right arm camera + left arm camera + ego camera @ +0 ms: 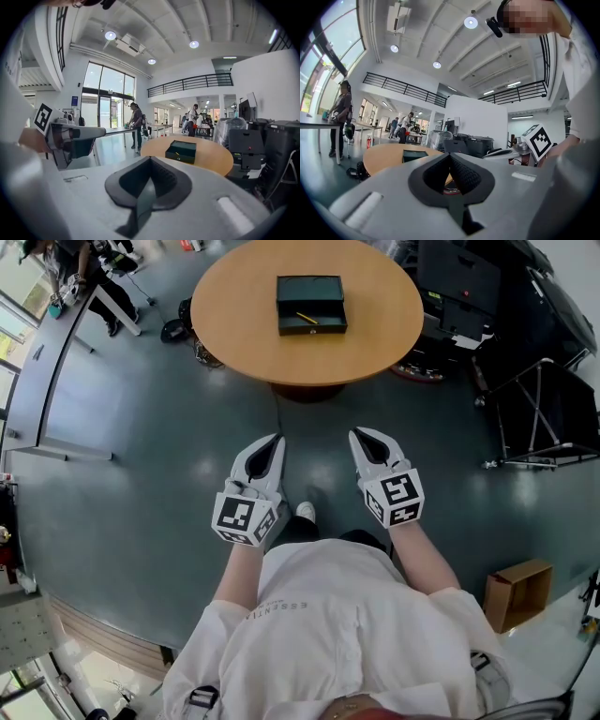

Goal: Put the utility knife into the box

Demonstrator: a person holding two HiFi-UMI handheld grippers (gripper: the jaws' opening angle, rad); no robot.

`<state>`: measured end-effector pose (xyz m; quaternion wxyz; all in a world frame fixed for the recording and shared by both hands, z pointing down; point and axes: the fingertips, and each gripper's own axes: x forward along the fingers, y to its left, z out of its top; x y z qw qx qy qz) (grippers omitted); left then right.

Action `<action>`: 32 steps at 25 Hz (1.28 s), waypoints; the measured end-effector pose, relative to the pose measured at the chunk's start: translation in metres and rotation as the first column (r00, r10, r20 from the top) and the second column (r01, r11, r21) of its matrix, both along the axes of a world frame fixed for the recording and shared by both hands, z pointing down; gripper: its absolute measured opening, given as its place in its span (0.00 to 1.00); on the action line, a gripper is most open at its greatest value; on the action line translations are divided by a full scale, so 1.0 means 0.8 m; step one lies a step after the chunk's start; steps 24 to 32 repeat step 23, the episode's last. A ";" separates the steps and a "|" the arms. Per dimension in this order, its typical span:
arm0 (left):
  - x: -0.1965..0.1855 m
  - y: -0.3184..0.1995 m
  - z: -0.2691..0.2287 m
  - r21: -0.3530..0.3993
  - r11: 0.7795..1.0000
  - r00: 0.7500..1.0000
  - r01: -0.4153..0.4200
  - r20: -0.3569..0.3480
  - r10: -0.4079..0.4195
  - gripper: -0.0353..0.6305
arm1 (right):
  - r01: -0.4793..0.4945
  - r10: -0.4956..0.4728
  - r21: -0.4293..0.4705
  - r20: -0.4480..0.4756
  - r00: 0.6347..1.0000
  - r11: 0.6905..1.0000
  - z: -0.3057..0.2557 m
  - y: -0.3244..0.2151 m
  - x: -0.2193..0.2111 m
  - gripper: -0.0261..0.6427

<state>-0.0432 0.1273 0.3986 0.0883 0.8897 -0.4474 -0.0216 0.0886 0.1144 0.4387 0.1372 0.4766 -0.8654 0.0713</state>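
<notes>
A dark green box (310, 304) lies open on the round wooden table (375, 334) at the top of the head view. A thin yellow object (307, 318), possibly the utility knife, lies inside it. Both grippers hang over the grey floor in front of the person, well short of the table. My left gripper (275, 441) is shut and holds nothing, and so is my right gripper (358, 436). In the left gripper view the jaws (450, 155) meet, with the box (414, 155) far beyond. The right gripper view shows closed jaws (150, 159) and the box (183, 151) ahead.
A cardboard box (518, 592) sits on the floor at the right. A black folding stand (539, 413) and dark cases (459, 287) stand right of the table. A dark bag (175, 331) lies by the table's left side. A long desk (56, 362) and people are at far left.
</notes>
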 end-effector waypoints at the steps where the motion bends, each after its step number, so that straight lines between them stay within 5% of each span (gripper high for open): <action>1: 0.000 0.000 -0.002 0.004 1.000 1.000 0.006 0.000 -0.006 0.07 | 0.001 -0.001 0.006 0.002 1.000 1.000 -0.003 0.001 0.001 0.03; 32: 0.030 -0.009 -0.012 0.023 0.999 0.999 -0.033 0.033 0.032 0.07 | 0.013 -0.013 0.021 0.023 1.000 1.000 -0.013 -0.001 0.009 0.03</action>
